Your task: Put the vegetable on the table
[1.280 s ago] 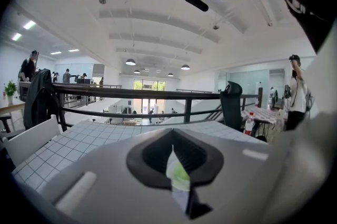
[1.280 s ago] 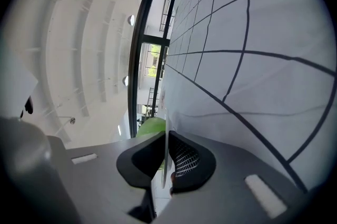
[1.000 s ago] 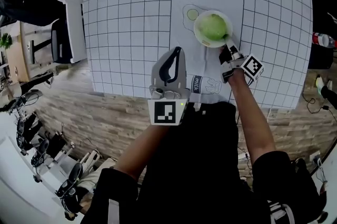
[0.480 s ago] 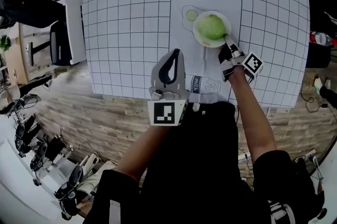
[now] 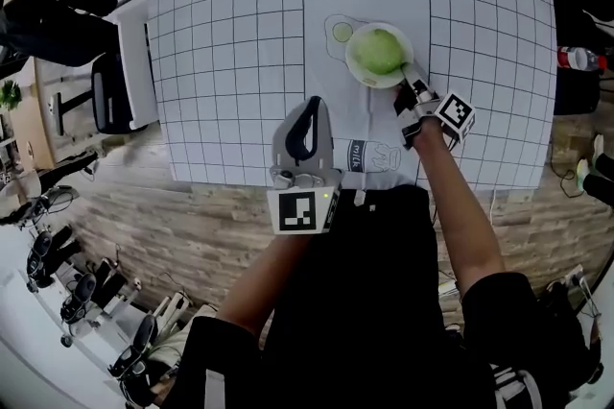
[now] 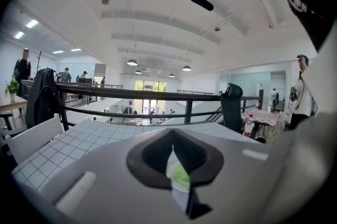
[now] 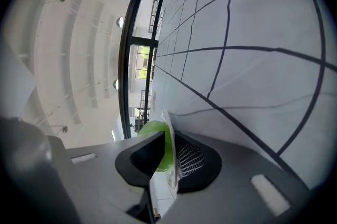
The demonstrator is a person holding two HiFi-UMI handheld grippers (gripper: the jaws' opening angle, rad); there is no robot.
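The right gripper (image 5: pixel 411 83) is clamped on the near rim of a white plate (image 5: pixel 351 69), one jaw over the rim and one under it. In the right gripper view the thin white edge of the plate (image 7: pixel 169 168) runs straight between the closed jaws of the right gripper (image 7: pixel 169 152). The vegetable (image 5: pixel 376 50), round and pale green, sits in the middle of the plate just beyond the jaw tips, not touched by them. In that same view the vegetable (image 7: pixel 151 132) bulges up behind the upper jaw. Plate and vegetable are over the table (image 5: pixel 221 33), above its plain white middle strip. I cannot tell whether the plate rests on the cloth or is held just clear of it. The left gripper (image 5: pixel 315 102) is held to the left of the right one and nearer the person, over the table's near edge, well apart from the plate. Its jaws (image 6: pixel 172 150) are pressed together on nothing, and only a sliver of green and white shows past them.
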